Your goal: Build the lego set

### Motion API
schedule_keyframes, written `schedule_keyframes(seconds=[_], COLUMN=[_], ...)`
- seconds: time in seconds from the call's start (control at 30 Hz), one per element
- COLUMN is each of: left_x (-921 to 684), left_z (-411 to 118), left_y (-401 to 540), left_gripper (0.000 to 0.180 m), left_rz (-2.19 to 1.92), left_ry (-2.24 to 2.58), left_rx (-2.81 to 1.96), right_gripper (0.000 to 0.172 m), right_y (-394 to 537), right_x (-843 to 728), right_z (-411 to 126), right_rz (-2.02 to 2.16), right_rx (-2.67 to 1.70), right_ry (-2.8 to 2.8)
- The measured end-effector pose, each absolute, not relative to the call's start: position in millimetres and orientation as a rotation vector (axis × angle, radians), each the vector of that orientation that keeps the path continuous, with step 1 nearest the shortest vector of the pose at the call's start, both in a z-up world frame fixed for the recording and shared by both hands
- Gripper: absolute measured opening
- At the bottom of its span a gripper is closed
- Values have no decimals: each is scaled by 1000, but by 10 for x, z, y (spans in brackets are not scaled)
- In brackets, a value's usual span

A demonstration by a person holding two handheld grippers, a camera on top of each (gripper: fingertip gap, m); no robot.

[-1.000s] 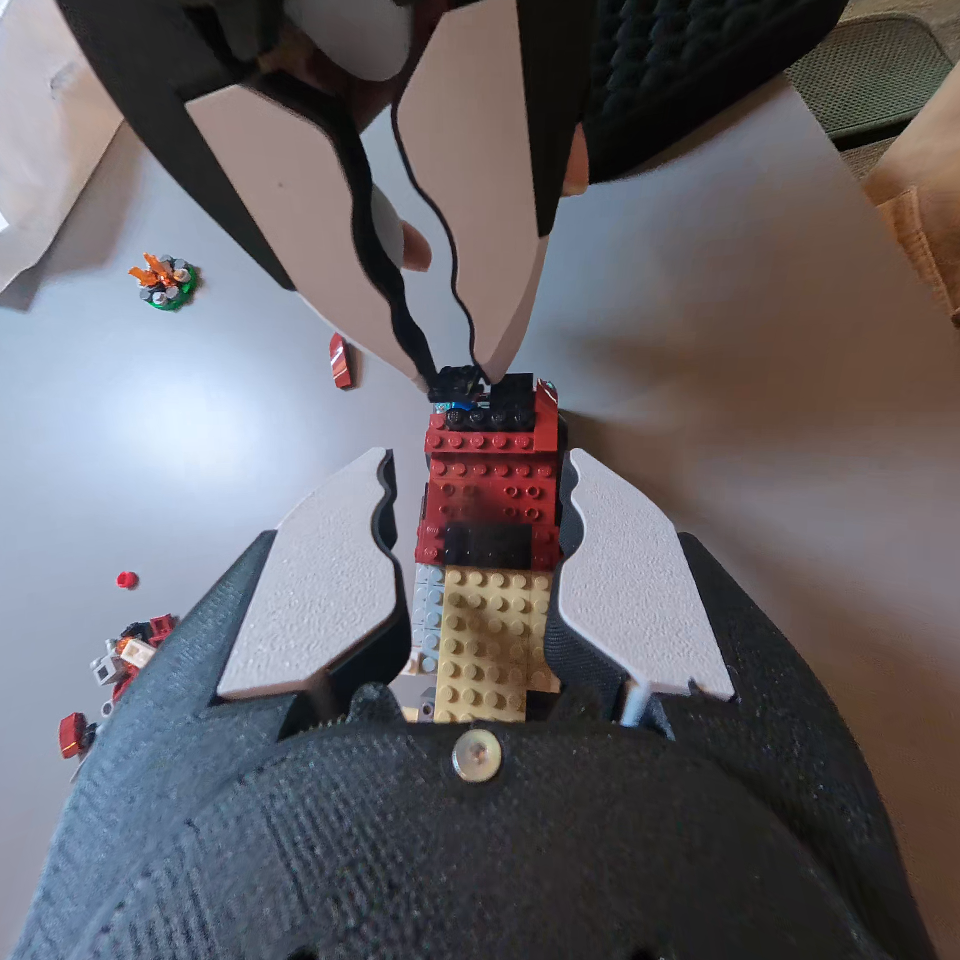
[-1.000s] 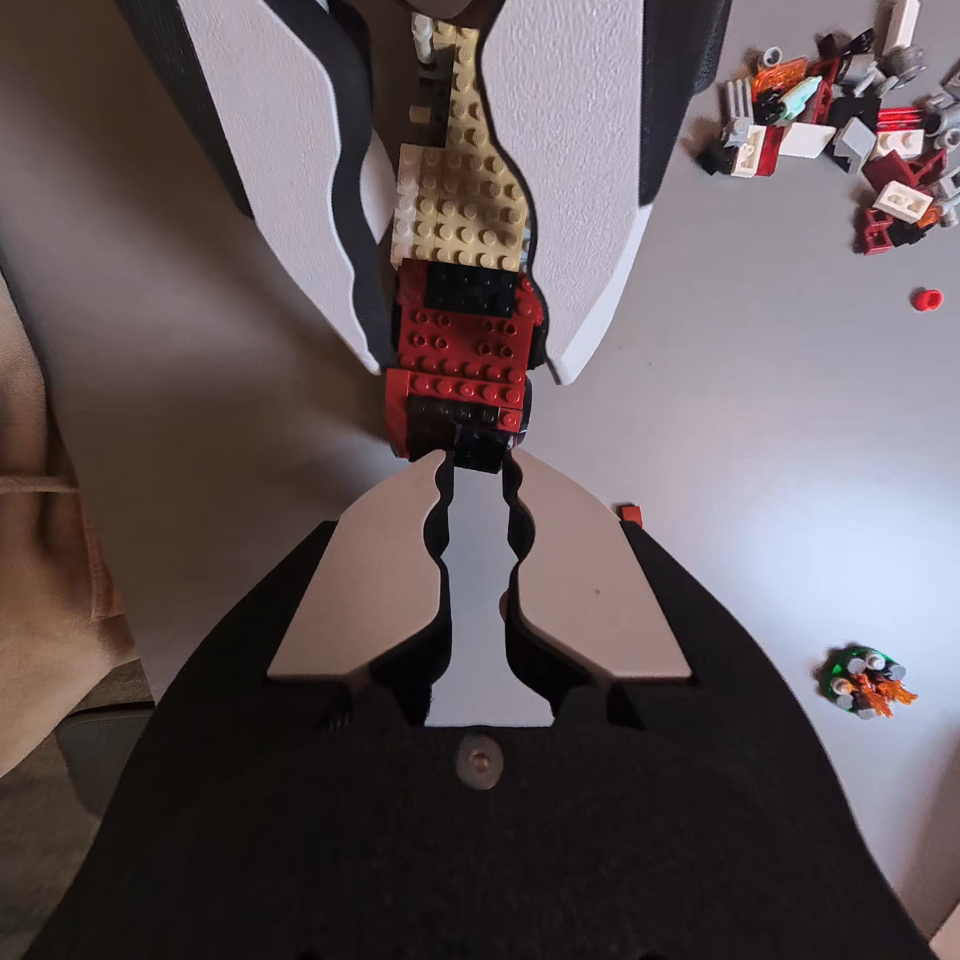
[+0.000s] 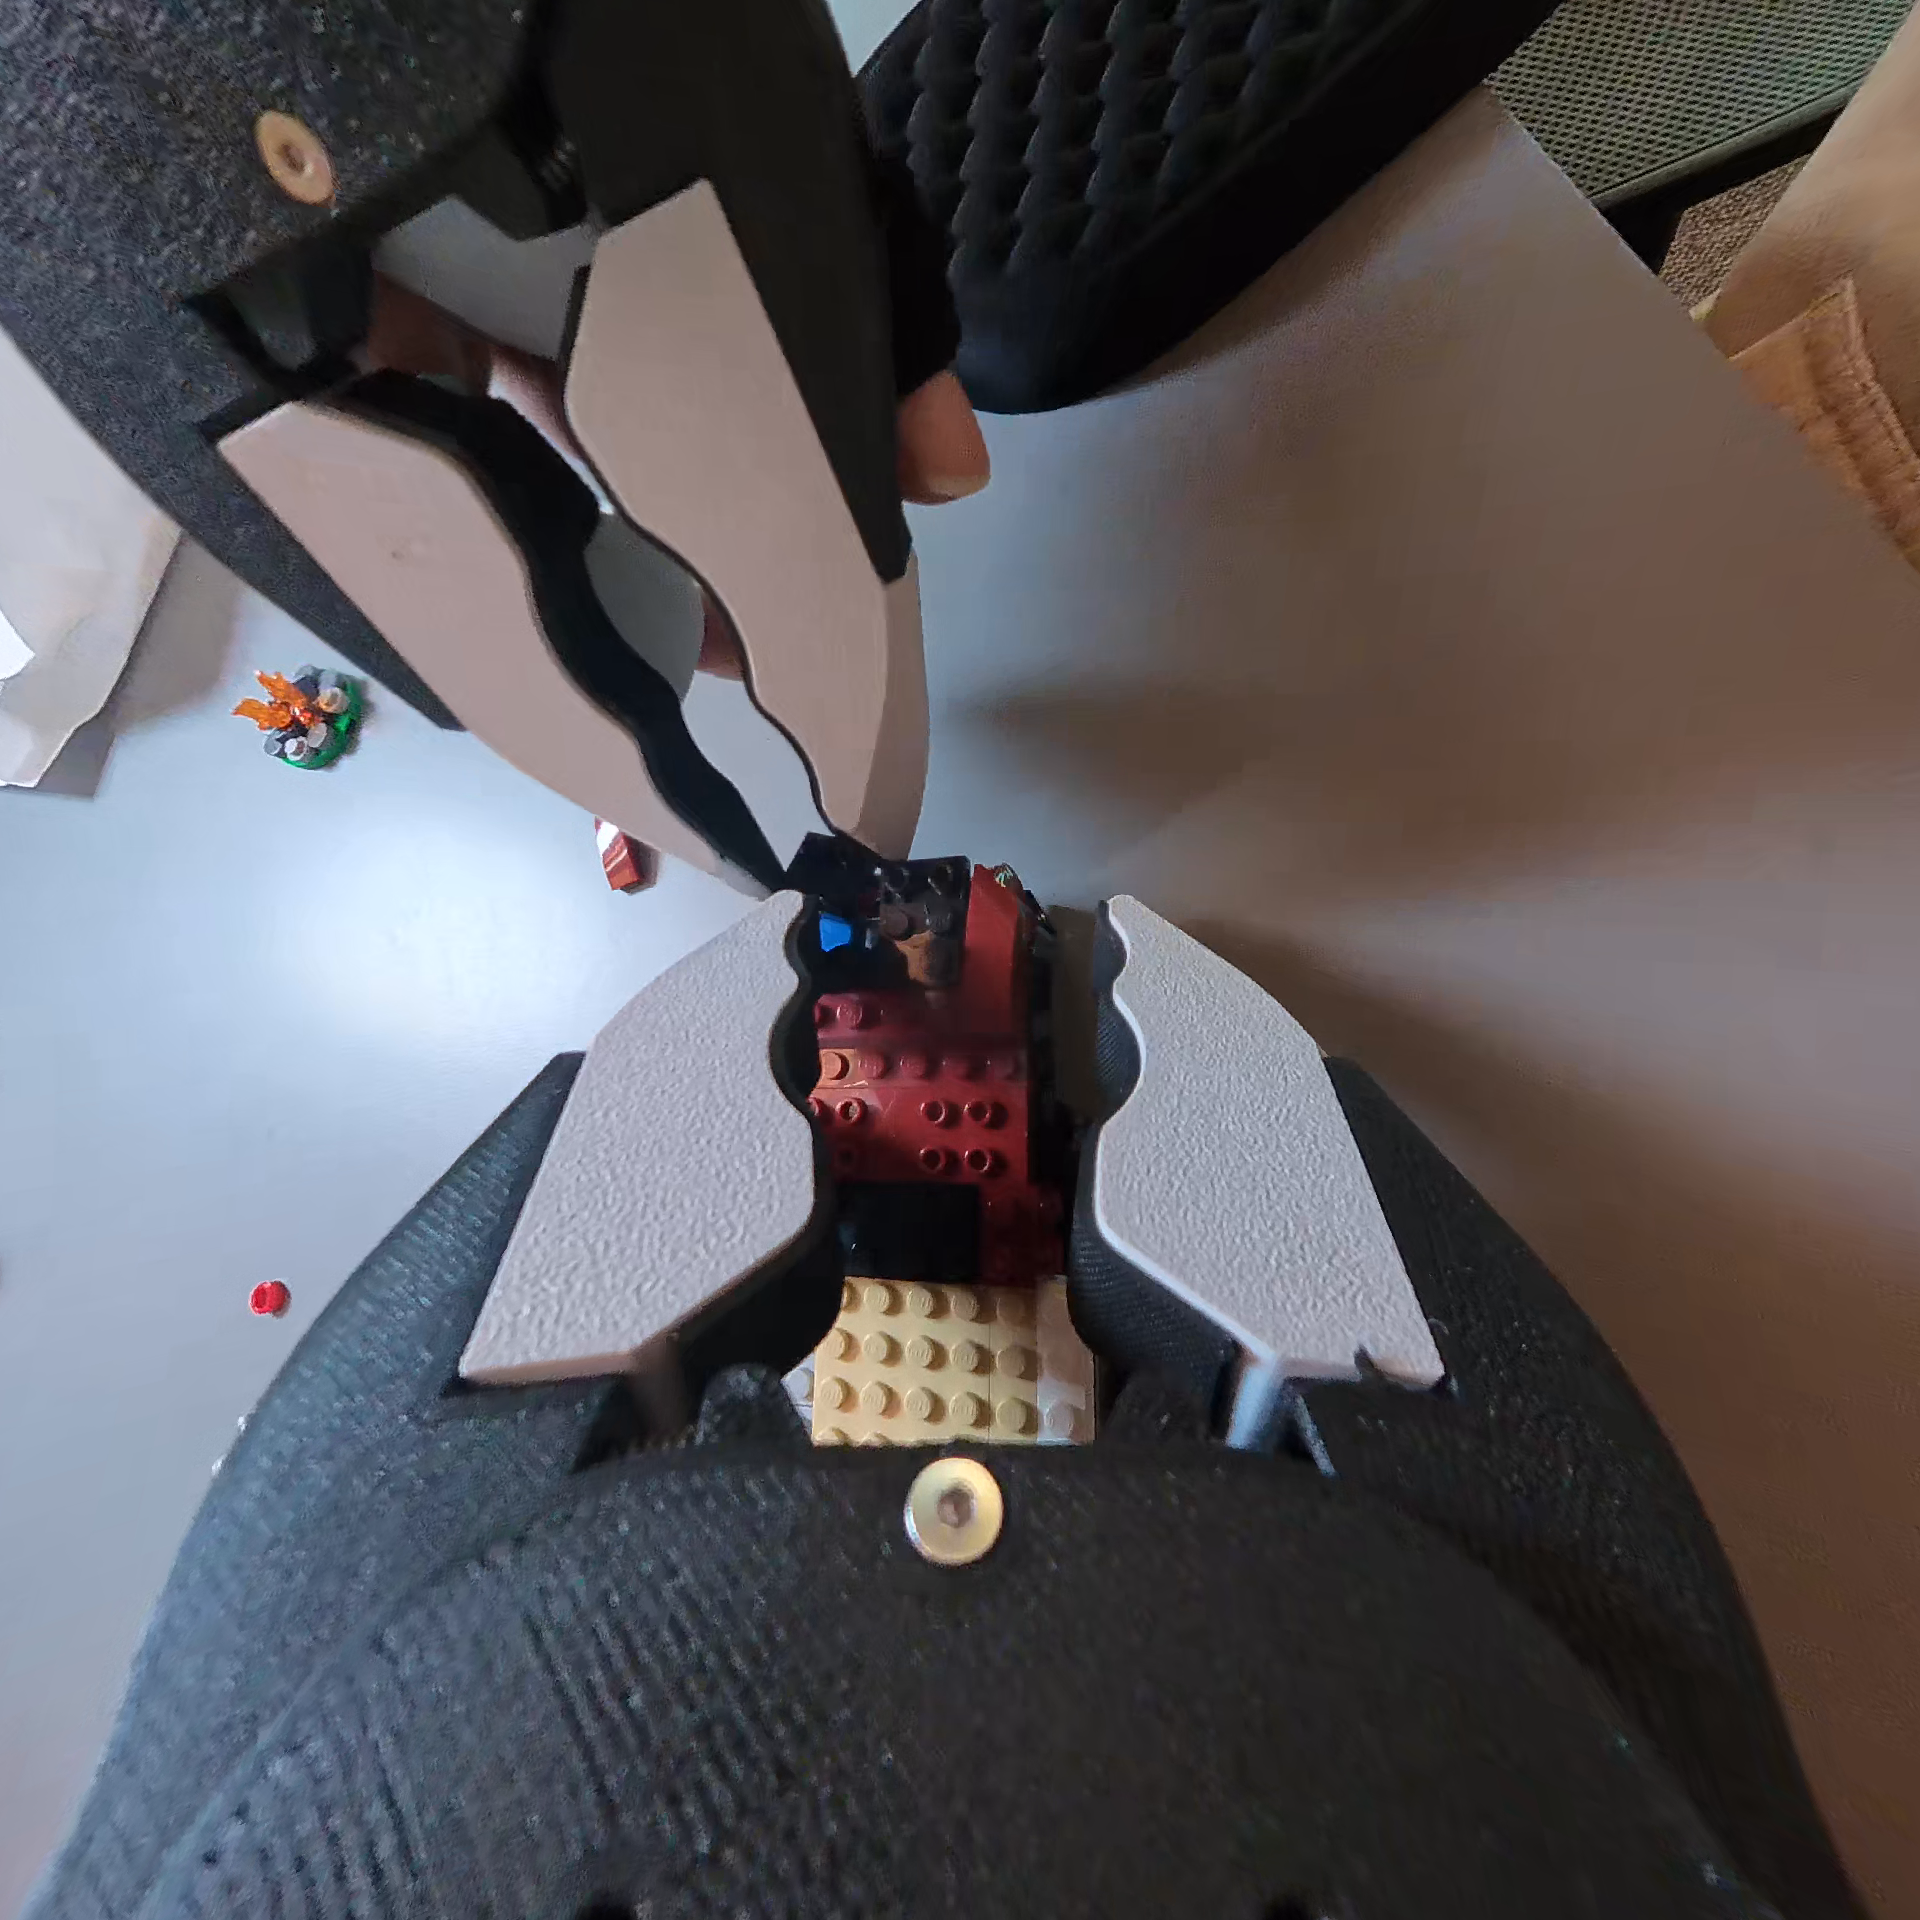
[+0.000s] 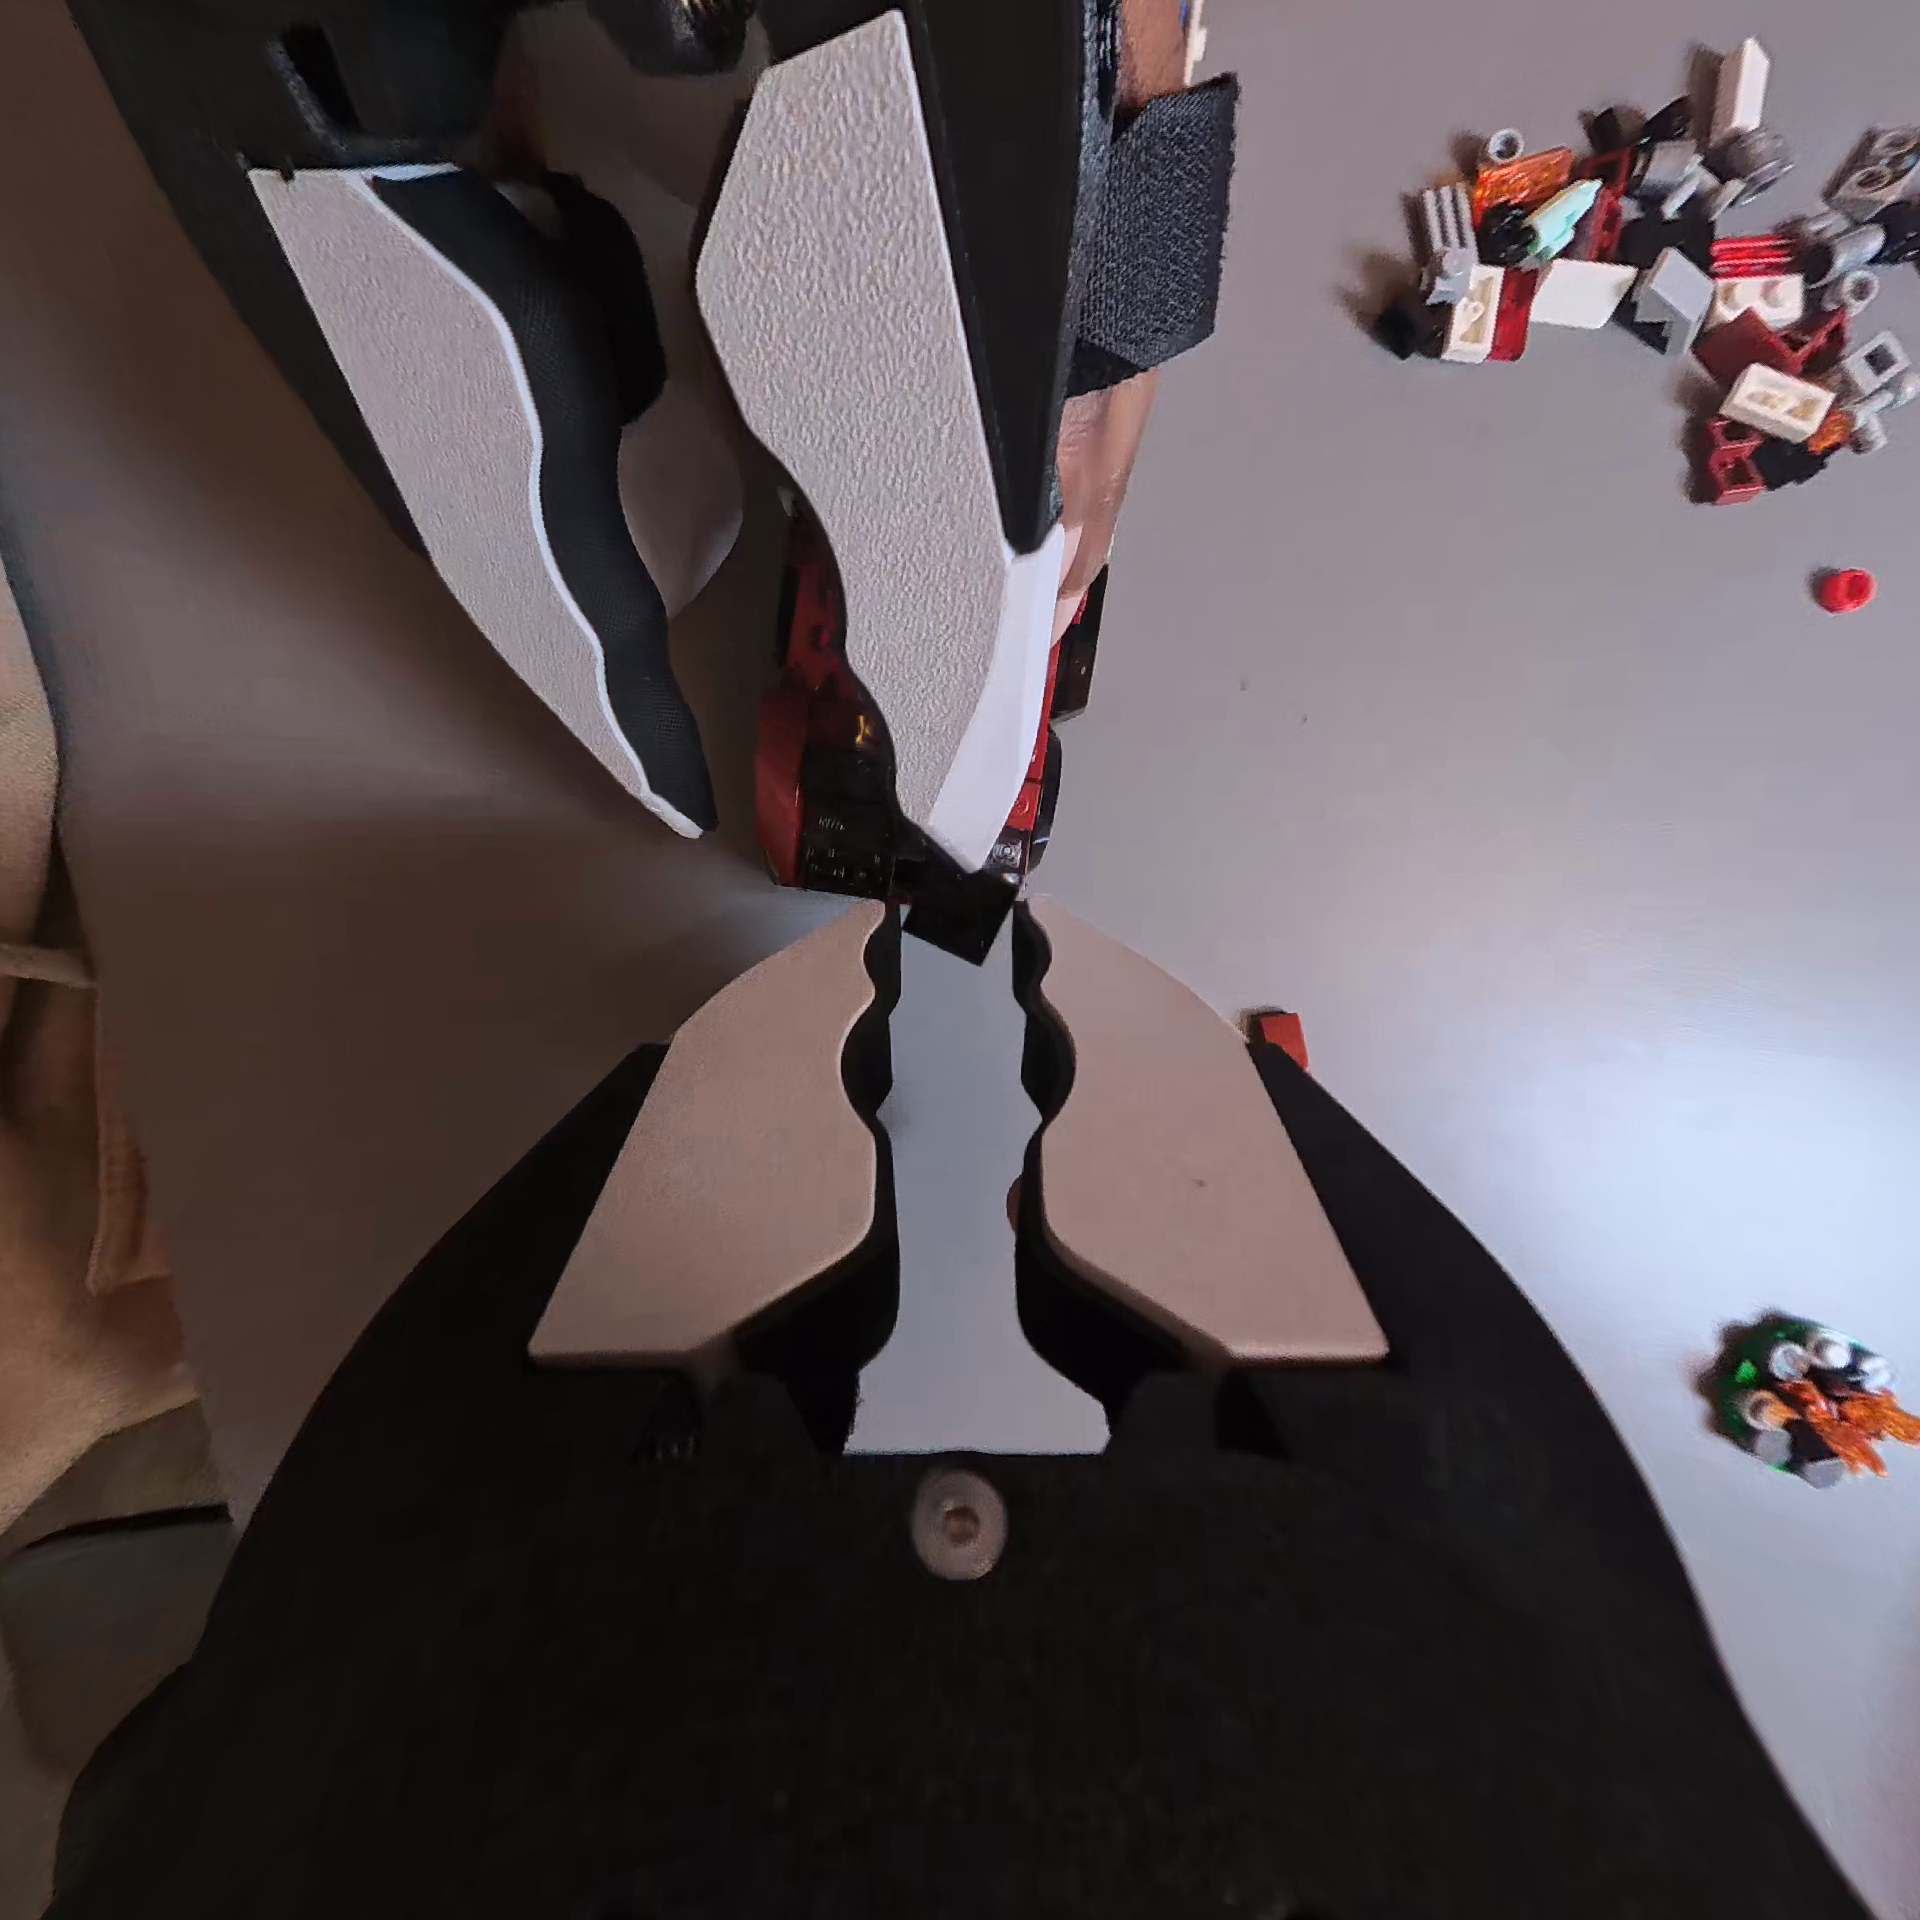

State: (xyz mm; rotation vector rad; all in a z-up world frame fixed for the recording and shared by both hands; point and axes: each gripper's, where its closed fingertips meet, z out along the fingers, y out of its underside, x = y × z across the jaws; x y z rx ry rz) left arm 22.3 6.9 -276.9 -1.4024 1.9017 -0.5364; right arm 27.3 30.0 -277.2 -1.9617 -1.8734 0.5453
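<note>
My left gripper (image 3: pixel 948 909) is shut on a brick model (image 3: pixel 935 1122) of dark red, black and tan parts, which lies lengthwise between its pads. From the right wrist view this gripper (image 4: pixel 826 831) and the model (image 4: pixel 821 748) are rolled to one side together. My right gripper (image 4: pixel 951 912) is shut on a small black plate (image 4: pixel 961 914) at its fingertips, and the plate sits askew at the model's front end. The left wrist view shows the right gripper (image 3: pixel 831 857) coming down from the upper left, pinching that plate (image 3: pixel 831 873) on the model's nose.
A grey table (image 3: pixel 1351 727) lies below. A pile of loose bricks (image 4: pixel 1662 270), a red round stud (image 4: pixel 1844 587), a small green build with orange flames (image 4: pixel 1808 1392) and a dark red piece (image 4: pixel 1278 1034) lie on it. Paper (image 3: pixel 62 623) is at the left, a mesh chair (image 3: pixel 1662 83) behind. Left and right tips are no more than a few centimetres apart.
My left jaws have narrowed onto the model, which stood loose between them before. The left gripper and the model have rolled sideways. The black plate has turned askew in my right fingertips.
</note>
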Motion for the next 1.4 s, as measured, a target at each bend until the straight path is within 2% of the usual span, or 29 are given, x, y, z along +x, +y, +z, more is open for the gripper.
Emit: schedule_keyframes(seconds=[0.2, 0.5, 0.63, 0.7, 0.73, 0.77, 1.07, 1.17, 1.33, 1.4], left_x=[221, 227, 239, 245, 249, 256, 405, 406, 397, 373], left_z=[-2771, -2721, -2603, -2595, -2595, -2594, -2379, -2344, -2234, -2118], left_y=[75, 72, 70, 74, 66, 51, -88, -79, 18, 102], left_gripper=[48, 51, 48, 46, 45, 42, 20, 7, 5, 5], left_rz=[-525, -546, -587, -578, -577, -585, -1020, -1060, -1133, -1274], left_ry=[1904, 1878, 1838, 1832, 1829, 1824, 1593, 1554, 1423, 1276], left_rx=[-1402, -1409, -1403, -1401, -1405, -1412, -1648, -1673, -1704, -1727], right_gripper=[22, 34, 33, 25, 9, 7, 6, 6, 6, 13], right_y=[303, 85, 38, 70, 87, 83, -64, -51, 63, 191], right_x=[325, 718, 689, 639, 617, 604, 419, 381, 364, 369], right_z=[-2748, -2836, -2891, -2935, -2942, -2940, -2472, -2385, -2254, -2125], right_rz=[573, 578, 502, 494, 495, 506, 569, 562, 544, 540], right_rx=[-1901, -2044, -1983, -1985, -1976, -1961, -1692, -1667, -1651, -1640], right_ry=[-1732, -1661, -1670, -1675, -1687, -1718, -2052, -2063, -1926, -1745])
